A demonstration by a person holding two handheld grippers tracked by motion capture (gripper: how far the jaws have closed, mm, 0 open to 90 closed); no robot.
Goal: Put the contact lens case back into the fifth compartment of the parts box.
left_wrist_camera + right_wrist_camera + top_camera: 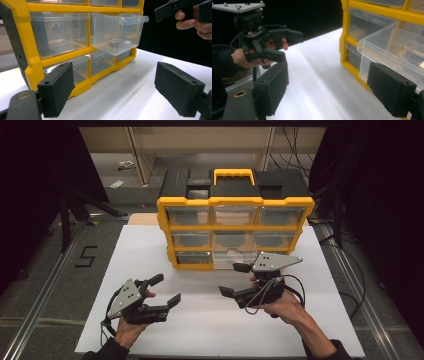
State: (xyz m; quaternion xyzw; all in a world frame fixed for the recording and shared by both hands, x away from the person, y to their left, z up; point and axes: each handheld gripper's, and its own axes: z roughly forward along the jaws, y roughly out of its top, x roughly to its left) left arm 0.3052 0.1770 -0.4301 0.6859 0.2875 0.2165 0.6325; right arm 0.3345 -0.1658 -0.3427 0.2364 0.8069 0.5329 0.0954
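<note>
White table (200,320) carries a yellow organizer (235,227) with one clear drawer (234,256) pulled out. Right tongs (235,279) stand wide and empty, one jaw just beside the drawer front. Left tongs (160,290), also wide and empty, hover well apart from it, to their right. A small round item (120,41) lies inside. Risk: an off-centre push could skew the drawer and jam it, or shift the organizer.
</note>
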